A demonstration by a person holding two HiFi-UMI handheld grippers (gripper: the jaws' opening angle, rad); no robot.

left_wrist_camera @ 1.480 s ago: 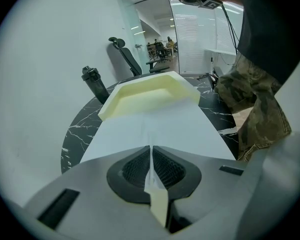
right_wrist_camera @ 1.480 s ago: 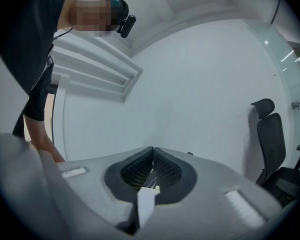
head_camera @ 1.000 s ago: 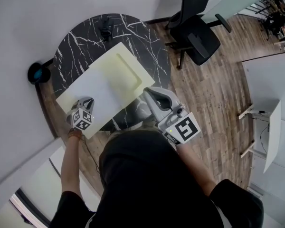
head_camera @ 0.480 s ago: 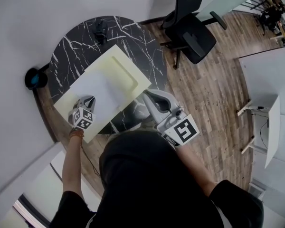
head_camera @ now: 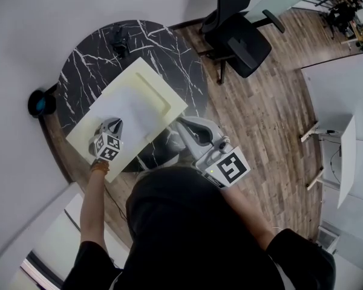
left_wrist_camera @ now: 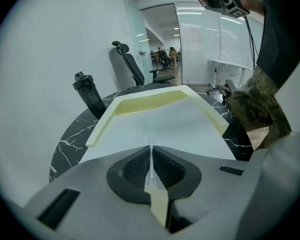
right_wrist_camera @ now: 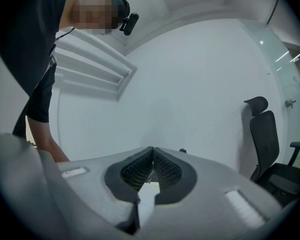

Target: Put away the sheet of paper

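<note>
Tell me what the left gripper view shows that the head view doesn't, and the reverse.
Only the left gripper view: the left gripper's jaws pinched shut on the near edge of the sheet of paper. Only the head view: the right gripper and the wooden floor. Both: the sheet lying in the pale yellow tray on the black marble table, plus the office chair.

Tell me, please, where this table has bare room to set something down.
The table is bare left of the tray, toward the wall, and right of the bottle, toward the chair. Middle and near edge are crowded: tray, sheet of paper, left gripper, right gripper.
</note>
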